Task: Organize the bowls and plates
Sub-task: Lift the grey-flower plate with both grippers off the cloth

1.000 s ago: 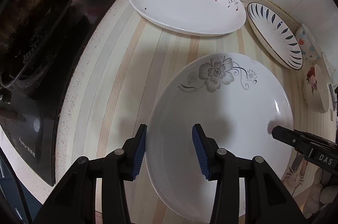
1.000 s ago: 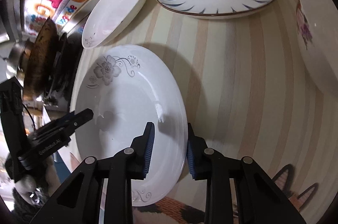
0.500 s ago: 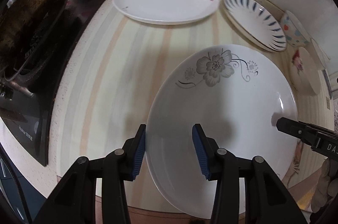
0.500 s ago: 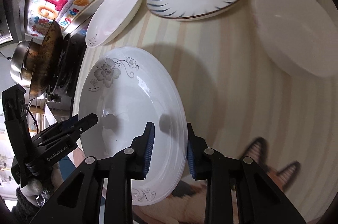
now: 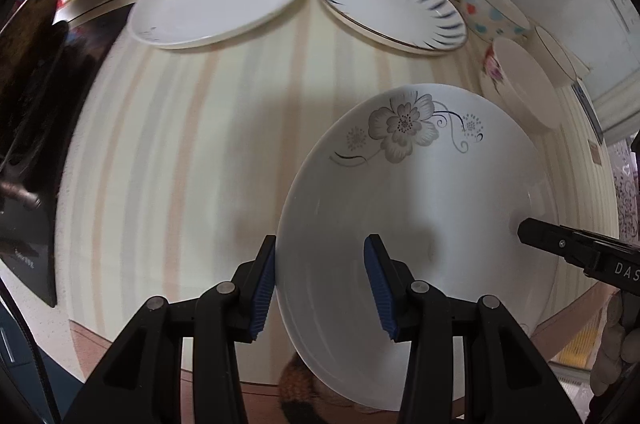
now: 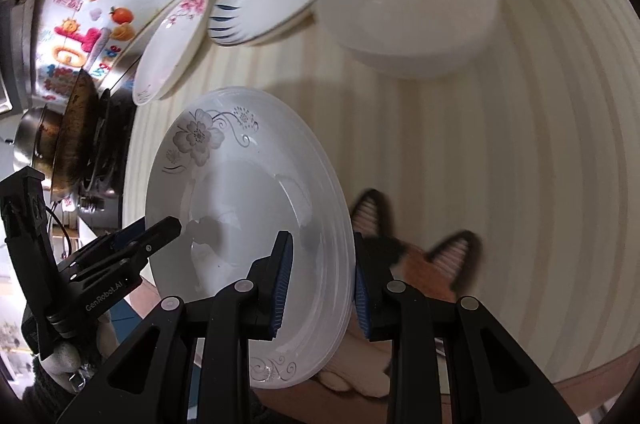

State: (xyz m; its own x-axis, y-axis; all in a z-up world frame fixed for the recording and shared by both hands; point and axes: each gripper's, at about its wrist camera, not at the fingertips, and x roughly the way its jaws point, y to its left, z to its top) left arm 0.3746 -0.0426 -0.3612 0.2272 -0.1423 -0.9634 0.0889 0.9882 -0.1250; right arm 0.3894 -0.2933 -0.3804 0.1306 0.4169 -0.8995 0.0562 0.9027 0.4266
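- L gripper (image 5: 320,284) is pinching the near rim of the grey-flower plate (image 5: 420,208). One blue pad sits outside the rim, the other inside the dish.
- And the R gripper (image 6: 320,280)?
- It's pinching the same plate, on the other side. In the R cam the rim runs right btwn my two blue pads.
- So where's the plate?
- Up in the air, held by both, w/ nothing under it touching. It fills the lower right of the L cam and is tilted. The grey flower is on its far edge.
- What's below it?
- The striped counter (image 5: 180,144) edge. Fox slippers (image 6: 420,256) show on the floor, lower middle of the R cam.
- Can you see one gripper from the other?
- Yep. The R gripper pokes in from the right edge of the L cam, tip on the rim. In the R cam, the L gripper comes in from the lower left.
- Other dishes?
- They're all on the counter by the back wall. The pink-flower plate (image 5: 216,4) is upper left in the L cam. The blue-stripe plate (image 5: 392,12) is just beside it. Dotted bowl (image 5: 492,8) is upper right. The white bowl (image 5: 520,84) w/ a rose on its side is just below that.
- Are they touching?
- Can't tell, they're v. close.
- Anything else?
- The black stove (image 5: 24,104) is at the left edge. A dark wok (image 6: 76,132) sits on it, mid left in the R cam.
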